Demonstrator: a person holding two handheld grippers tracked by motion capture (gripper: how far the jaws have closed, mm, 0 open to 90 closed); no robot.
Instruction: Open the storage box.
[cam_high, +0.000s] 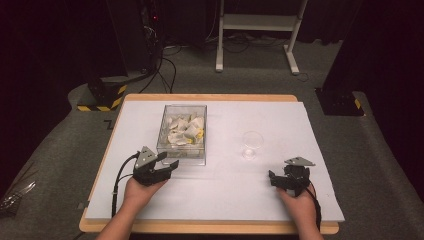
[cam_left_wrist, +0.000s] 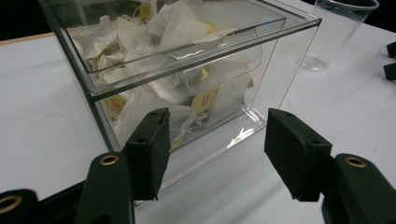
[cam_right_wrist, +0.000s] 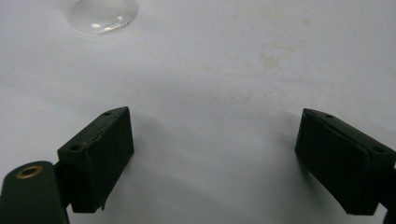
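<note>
High view: clear box (cam_high: 182, 132) of tea bags (cam_high: 185, 131) is my landmark, sitting left of centre on the white desk (cam_high: 220, 195). My left gripper (cam_high: 167, 161) is at the box's near left corner, jaws apart, nothing between them. Clear cup (cam_high: 251, 145) stands upright to the right of the box, well apart from it. My right gripper (cam_high: 272, 179) rests on the desk further right and nearer me than the cup, jaws parted, empty.

Left gripper view: left gripper (cam_left_wrist: 215, 140) looks at the box (cam_left_wrist: 187, 70) from just outside its near wall. Left pad sits in front of the wall, right pad over bare desk beside the corner. No pad presses on anything. Tea bags (cam_left_wrist: 154, 32) are piled inside, some with yellow tags, top of the pile near the rim. The cup (cam_left_wrist: 338, 28) is beyond the box's right corner. I can't tell whether the top is lidded or open; a clear panel seems to lie across part of it.

Right gripper view: right gripper (cam_right_wrist: 215, 158) is wide open over bare desk (cam_right_wrist: 233, 70), cup base (cam_right_wrist: 102, 14) ahead of it at top left.

Step, as I judge it: pick a tea bag from the box. To do it well: lift above the rim first, come down vertically over the pile, pinch one bag by its top fold, not a clump. Keep the wall clear of the pads so the box doesn't slide. Right gripper could steady the cup.
</note>
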